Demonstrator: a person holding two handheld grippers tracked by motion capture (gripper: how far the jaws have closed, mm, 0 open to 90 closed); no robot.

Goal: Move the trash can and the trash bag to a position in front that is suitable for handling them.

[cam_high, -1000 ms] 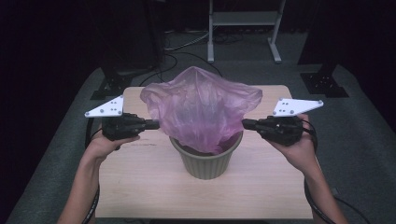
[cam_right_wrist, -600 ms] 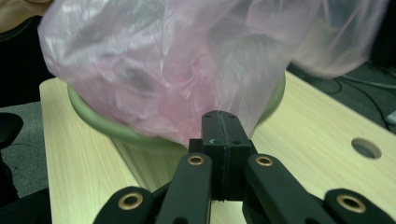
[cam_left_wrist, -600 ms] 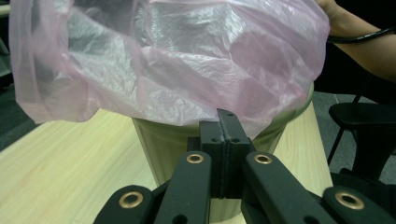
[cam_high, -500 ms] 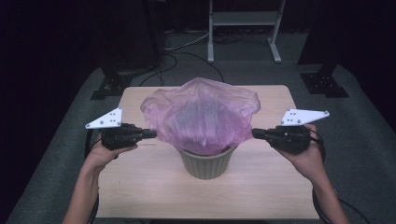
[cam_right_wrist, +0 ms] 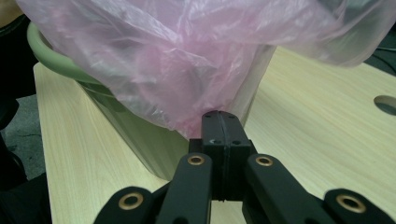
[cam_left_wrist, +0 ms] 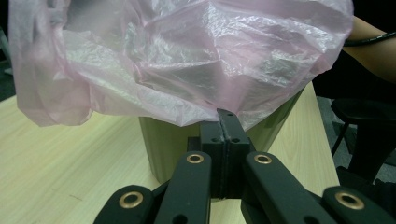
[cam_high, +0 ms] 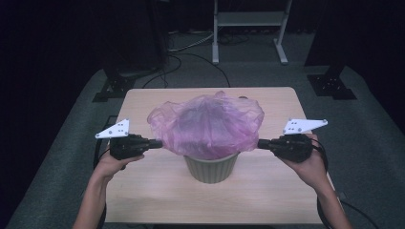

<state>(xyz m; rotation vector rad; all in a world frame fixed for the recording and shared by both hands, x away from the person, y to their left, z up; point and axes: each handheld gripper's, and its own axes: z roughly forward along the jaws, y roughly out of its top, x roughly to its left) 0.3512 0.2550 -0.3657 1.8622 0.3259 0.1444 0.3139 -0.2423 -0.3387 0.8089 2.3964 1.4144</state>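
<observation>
The pink bag point(cam_high: 206, 125) at frame centre hides the bin's point(cam_high: 211, 168) mouth and inside. My left gripper point(cam_high: 155, 143) and right gripper point(cam_high: 261, 143) each pinch its edges, jaws closed.

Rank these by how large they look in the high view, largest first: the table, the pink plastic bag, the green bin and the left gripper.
1. table
2. pink plastic bag
3. green bin, though the bag hides its top
4. left gripper
</observation>
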